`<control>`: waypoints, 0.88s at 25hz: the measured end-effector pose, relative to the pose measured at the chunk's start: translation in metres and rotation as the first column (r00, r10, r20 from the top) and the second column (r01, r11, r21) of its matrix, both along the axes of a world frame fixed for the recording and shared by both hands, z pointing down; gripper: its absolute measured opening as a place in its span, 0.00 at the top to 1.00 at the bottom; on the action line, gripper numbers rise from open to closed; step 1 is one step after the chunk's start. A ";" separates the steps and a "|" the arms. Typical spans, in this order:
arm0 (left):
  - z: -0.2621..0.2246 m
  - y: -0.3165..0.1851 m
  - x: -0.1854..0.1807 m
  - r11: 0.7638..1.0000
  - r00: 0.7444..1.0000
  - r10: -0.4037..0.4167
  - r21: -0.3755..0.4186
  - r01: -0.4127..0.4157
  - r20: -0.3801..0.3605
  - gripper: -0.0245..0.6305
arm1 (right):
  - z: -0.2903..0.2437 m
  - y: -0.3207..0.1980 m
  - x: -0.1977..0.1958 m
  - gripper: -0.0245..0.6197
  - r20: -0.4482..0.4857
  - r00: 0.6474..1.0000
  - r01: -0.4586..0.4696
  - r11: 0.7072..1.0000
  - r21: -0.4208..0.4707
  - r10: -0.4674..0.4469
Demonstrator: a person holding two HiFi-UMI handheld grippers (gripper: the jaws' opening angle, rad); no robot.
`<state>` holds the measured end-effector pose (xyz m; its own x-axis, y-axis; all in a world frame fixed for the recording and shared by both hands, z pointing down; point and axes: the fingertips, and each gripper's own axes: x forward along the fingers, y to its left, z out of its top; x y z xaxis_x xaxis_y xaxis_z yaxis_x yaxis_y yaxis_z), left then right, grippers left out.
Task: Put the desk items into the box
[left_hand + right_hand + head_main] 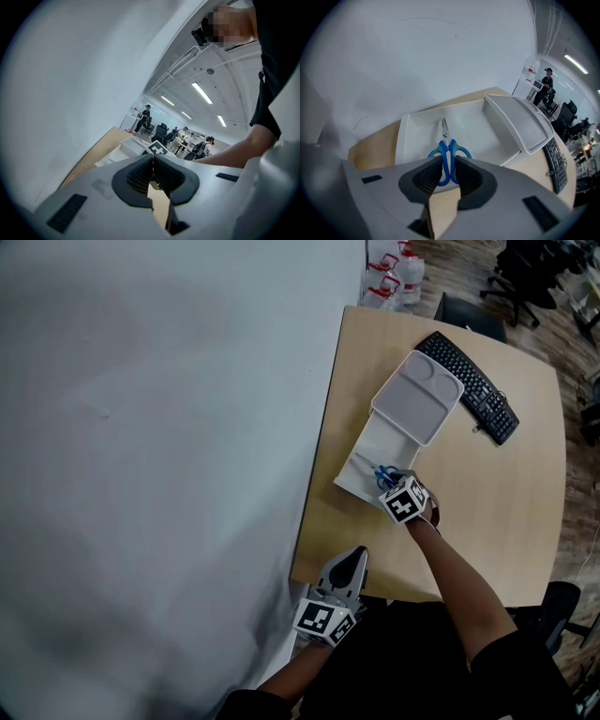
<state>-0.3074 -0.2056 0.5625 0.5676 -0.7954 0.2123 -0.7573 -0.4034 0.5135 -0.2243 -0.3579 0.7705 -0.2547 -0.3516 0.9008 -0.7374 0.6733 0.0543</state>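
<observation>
A pair of blue-handled scissors is clamped by its handles between the pads of my right gripper, blades pointing forward over the open white box. In the head view the scissors and right gripper hang above the near end of the box. The box's lid lies tilted on its far end. My left gripper hovers at the desk's near edge, well short of the box, jaws shut with nothing between them.
A black keyboard lies to the right of the lid on the wooden desk. A white wall runs along the desk's left side. Bottles and office chairs stand on the floor beyond the desk.
</observation>
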 end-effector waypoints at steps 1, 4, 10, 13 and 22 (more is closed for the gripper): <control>0.001 0.000 -0.001 1.000 1.000 0.000 -0.001 0.000 0.001 0.94 | 0.003 0.000 0.000 0.74 -0.006 1.000 0.000 1.000 -0.007 0.000; 0.001 0.000 -0.001 1.000 1.000 -0.001 -0.001 0.001 0.003 0.94 | 0.009 0.000 0.000 0.74 -0.012 1.000 -0.003 1.000 -0.017 0.002; 0.002 0.000 -0.002 1.000 1.000 -0.018 -0.005 0.018 0.004 0.94 | 0.013 -0.005 0.000 0.69 -0.006 1.000 -0.013 1.000 -0.007 0.013; 0.002 0.000 -0.002 1.000 1.000 -0.021 -0.007 0.021 0.006 0.94 | 0.011 -0.007 0.000 0.68 0.018 1.000 -0.022 1.000 -0.008 0.022; -0.001 -0.001 -0.001 0.999 0.999 -0.042 -0.004 0.042 0.008 0.94 | -0.011 -0.005 0.003 0.66 0.127 0.989 -0.076 0.997 0.015 0.074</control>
